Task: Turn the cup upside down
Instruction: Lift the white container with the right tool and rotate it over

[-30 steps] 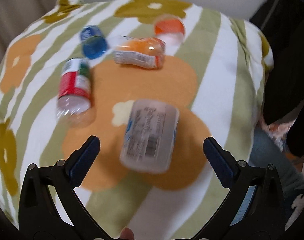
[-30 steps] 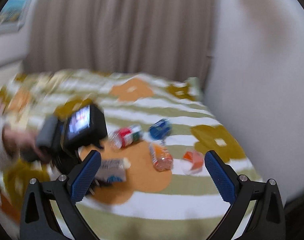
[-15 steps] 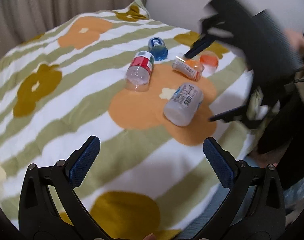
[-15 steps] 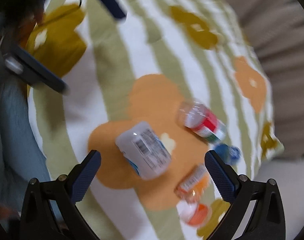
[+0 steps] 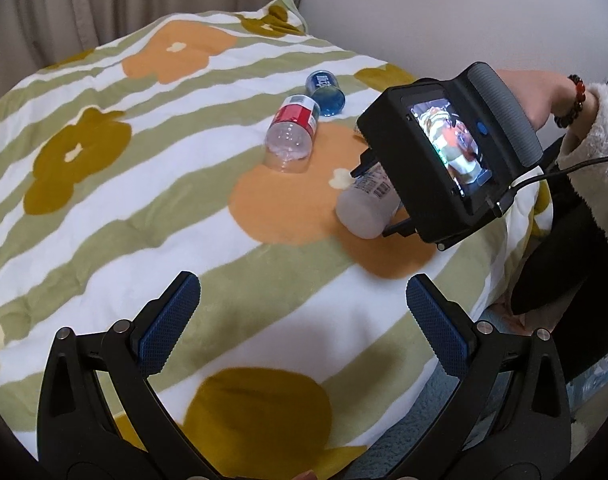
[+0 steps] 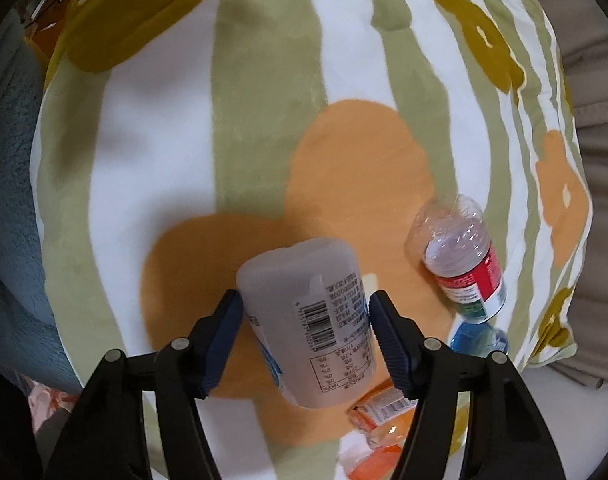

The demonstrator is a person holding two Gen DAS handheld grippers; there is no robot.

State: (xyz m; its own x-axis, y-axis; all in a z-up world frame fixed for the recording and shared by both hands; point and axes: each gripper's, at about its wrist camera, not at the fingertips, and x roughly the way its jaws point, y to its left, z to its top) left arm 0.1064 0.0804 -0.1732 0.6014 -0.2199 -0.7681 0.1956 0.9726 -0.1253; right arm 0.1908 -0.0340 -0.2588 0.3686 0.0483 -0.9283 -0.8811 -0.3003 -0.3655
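Note:
A white translucent cup with a barcode label lies on its side on the striped flower blanket. My right gripper is shut on it, one finger pressed against each side of the cup. In the left wrist view the same cup pokes out from under the right gripper's black housing. My left gripper is open over bare blanket, well short of the cups, with nothing between its fingers.
A red-labelled clear cup, a blue cup and an orange-labelled cup lie on their sides nearby. A hand with a fluffy sleeve holds the right gripper. The bed edge drops off at right.
The right gripper came down over the white cup and closed on it. The left gripper drew back from the cups to the near part of the blanket.

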